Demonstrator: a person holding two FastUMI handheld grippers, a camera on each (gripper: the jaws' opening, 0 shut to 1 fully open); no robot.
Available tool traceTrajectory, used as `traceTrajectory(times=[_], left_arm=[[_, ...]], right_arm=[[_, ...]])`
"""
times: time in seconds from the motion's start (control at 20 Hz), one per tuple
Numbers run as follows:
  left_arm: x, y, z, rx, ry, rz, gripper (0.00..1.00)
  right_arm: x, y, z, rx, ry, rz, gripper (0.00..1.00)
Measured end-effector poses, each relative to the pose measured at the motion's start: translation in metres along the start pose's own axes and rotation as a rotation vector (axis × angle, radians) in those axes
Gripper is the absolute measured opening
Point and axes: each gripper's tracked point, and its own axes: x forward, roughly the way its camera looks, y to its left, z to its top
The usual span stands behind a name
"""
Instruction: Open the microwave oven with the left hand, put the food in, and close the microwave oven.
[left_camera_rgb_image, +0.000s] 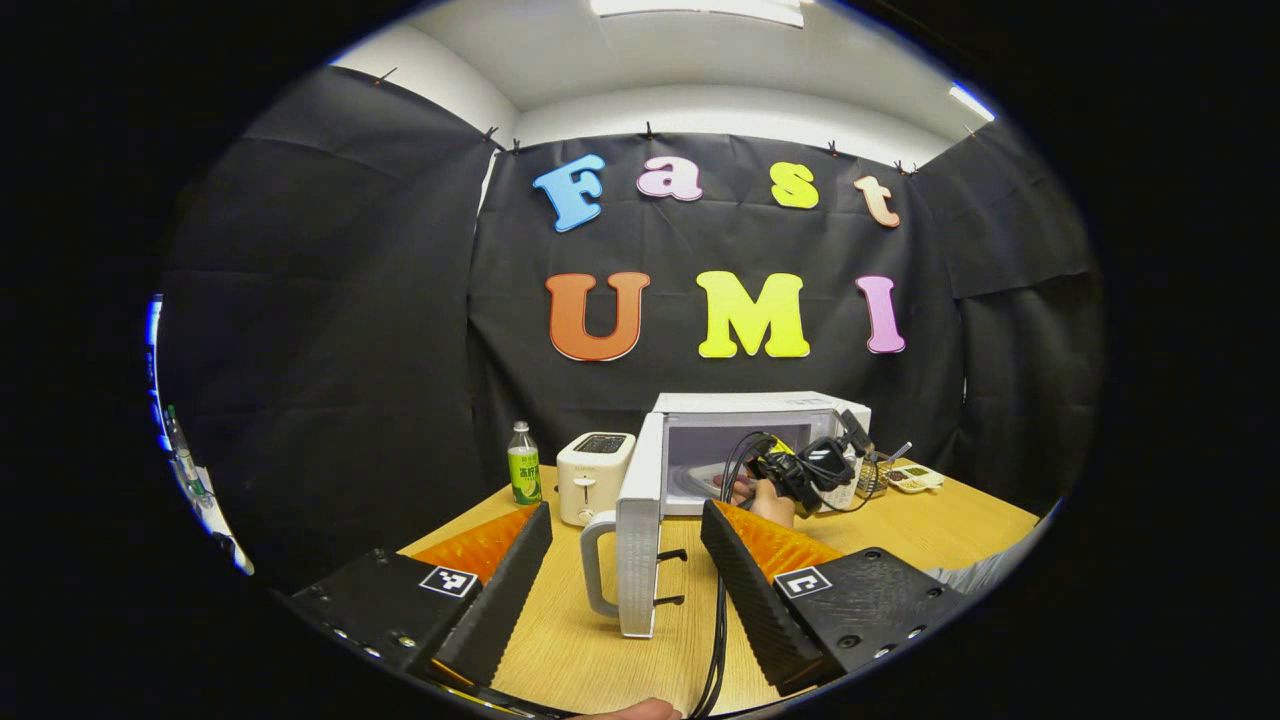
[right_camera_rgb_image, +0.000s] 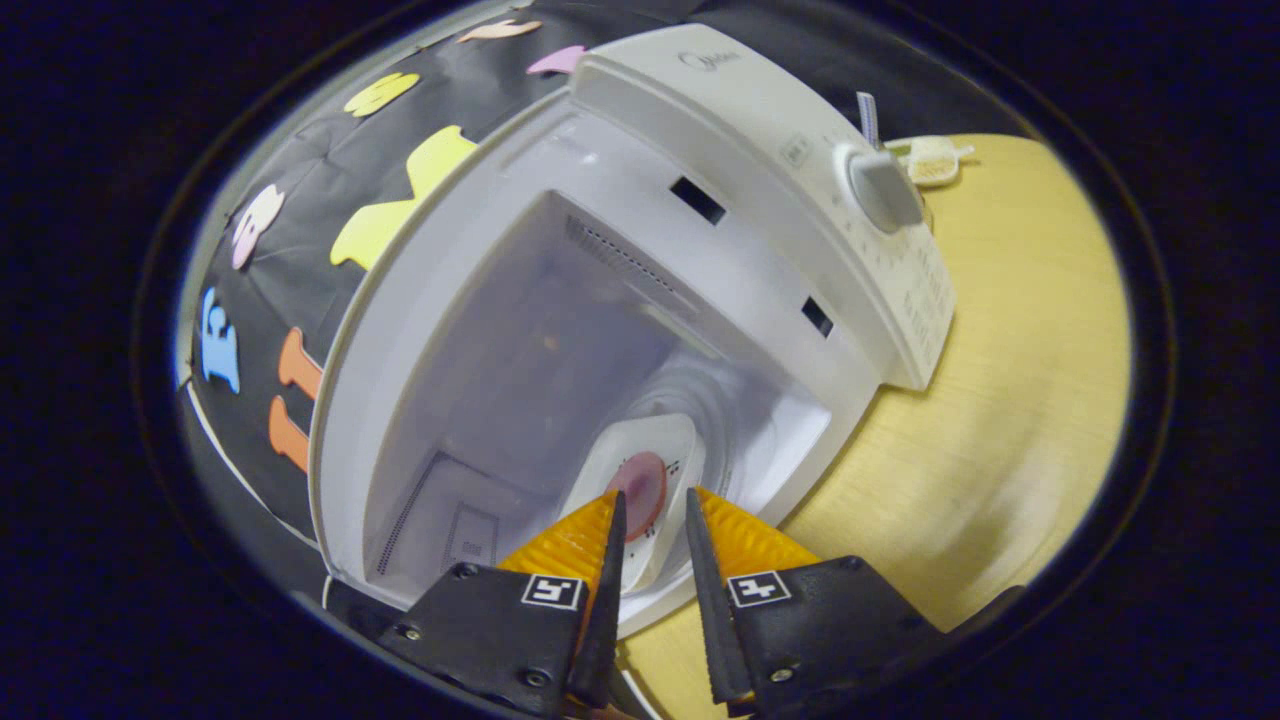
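The microwave (left_camera_rgb_image: 745, 450) door (left_camera_rgb_image: 638, 525) stands open. The right claw (right_camera_rgb_image: 650, 520) is narrow, w/ the food tray (right_camera_rgb_image: 640, 490) between its fingers, inside the cavity; real grip I cannot tell. Tray looks light, stiff, maybe slippery: take the rim. Left claw (left_camera_rgb_image: 625, 540) is wide, empty, near the door handle (left_camera_rgb_image: 597, 560).

Handheld two-finger gripper units, left and right

The left gripper (left_camera_rgb_image: 625, 560) has two long wedge-shaped fingers with finely ribbed inner faces, each mounted on a black block body fitted with a row of small round screws and one square black-and-white fiducial tag on top. Ridged panels back the fingers. The right gripper (right_camera_rgb_image: 650, 560) has the same build: serrated finger edges, ridged backing, black bodies with screws and one tag each. In the left gripper view, the right gripper unit (left_camera_rgb_image: 815, 465) appears as a black assembly trailing looped black cables.
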Motion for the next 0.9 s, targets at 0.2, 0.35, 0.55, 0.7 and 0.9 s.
traceTrajectory(times=[0.2, 0.35, 0.55, 0.7, 0.9], left_arm=[[-0.003, 0.013, -0.009, -0.003, 0.023, 0.043, 0.92], [-0.010, 0.025, -0.010, -0.005, 0.026, 0.068, 0.92], [-0.013, 0.041, -0.005, -0.027, 0.018, 0.095, 0.92], [-0.009, 0.052, -0.005, -0.029, 0.012, 0.095, 0.92], [0.007, 0.073, -0.017, -0.044, 0.016, 0.091, 0.92]], right_arm=[[-0.022, -0.006, 0.038, -0.210, -0.126, 0.019, 0.53], [-0.043, -0.007, 0.056, -0.348, -0.164, 0.047, 0.67], [-0.082, 0.004, 0.071, -0.468, -0.186, 0.134, 0.83], [-0.123, 0.013, 0.088, -0.558, -0.212, 0.178, 1.00], [-0.197, 0.034, 0.110, -0.663, -0.253, 0.284, 1.00]])
